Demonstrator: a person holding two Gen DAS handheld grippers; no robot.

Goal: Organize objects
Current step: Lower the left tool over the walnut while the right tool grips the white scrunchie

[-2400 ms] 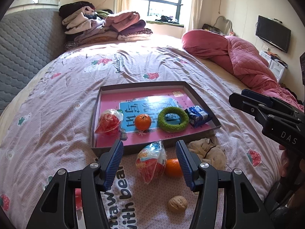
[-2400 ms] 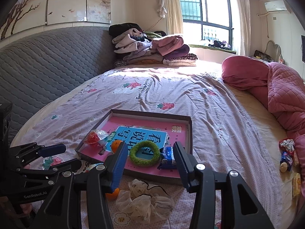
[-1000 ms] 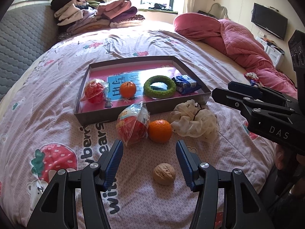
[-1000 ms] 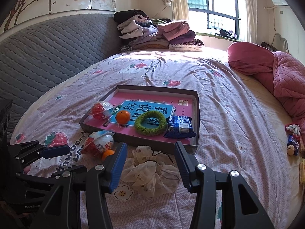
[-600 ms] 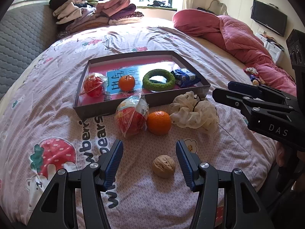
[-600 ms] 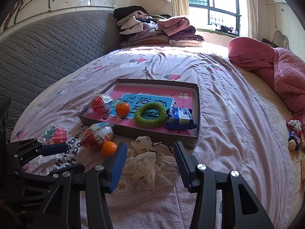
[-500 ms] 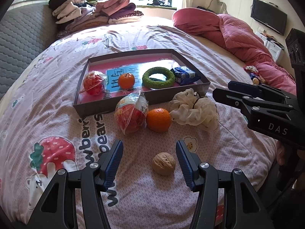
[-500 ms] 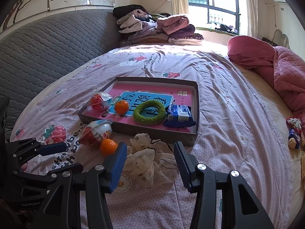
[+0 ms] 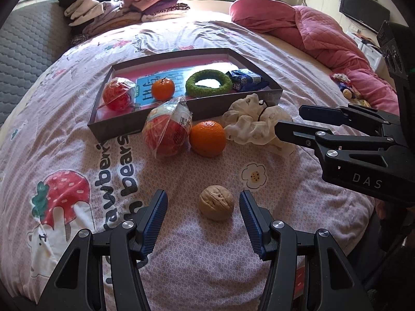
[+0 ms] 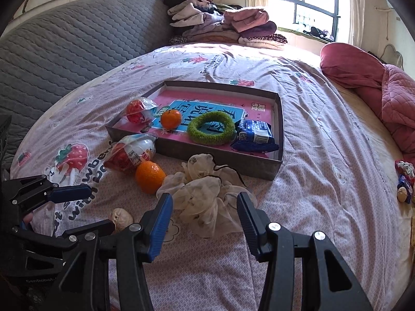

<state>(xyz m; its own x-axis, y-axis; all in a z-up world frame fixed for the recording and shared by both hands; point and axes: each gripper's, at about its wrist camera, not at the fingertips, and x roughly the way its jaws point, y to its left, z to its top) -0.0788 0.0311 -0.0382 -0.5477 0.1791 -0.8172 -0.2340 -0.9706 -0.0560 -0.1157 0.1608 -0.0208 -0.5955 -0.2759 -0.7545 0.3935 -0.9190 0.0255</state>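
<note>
A shallow grey box (image 9: 145,124) (image 10: 215,157) on the bed holds a wrapped red toy, a small orange, a green ring (image 9: 208,83) (image 10: 211,128) and a blue packet. In front of it lie a wrapped red-and-white egg (image 9: 166,132) (image 10: 129,155), an orange (image 9: 207,138) (image 10: 150,177), a cream scrunchie (image 9: 255,127) (image 10: 205,202) and a walnut (image 9: 216,206) (image 10: 119,217). My left gripper (image 9: 202,202) is open, its fingers flanking the walnut without touching it. My right gripper (image 10: 205,207) is open just above the scrunchie's near edge.
The bed has a pink strawberry-print sheet. Folded clothes (image 10: 220,26) are stacked at the head, a red quilt (image 9: 319,33) lies on the right, a grey padded headboard (image 10: 64,46) on the left. Small toys (image 10: 404,181) lie near the right edge.
Both grippers have sunk toward the bed. The walnut now sits between the left fingers, and the scrunchie has come nearer to the right fingers. Neither gripper's opening changed.
</note>
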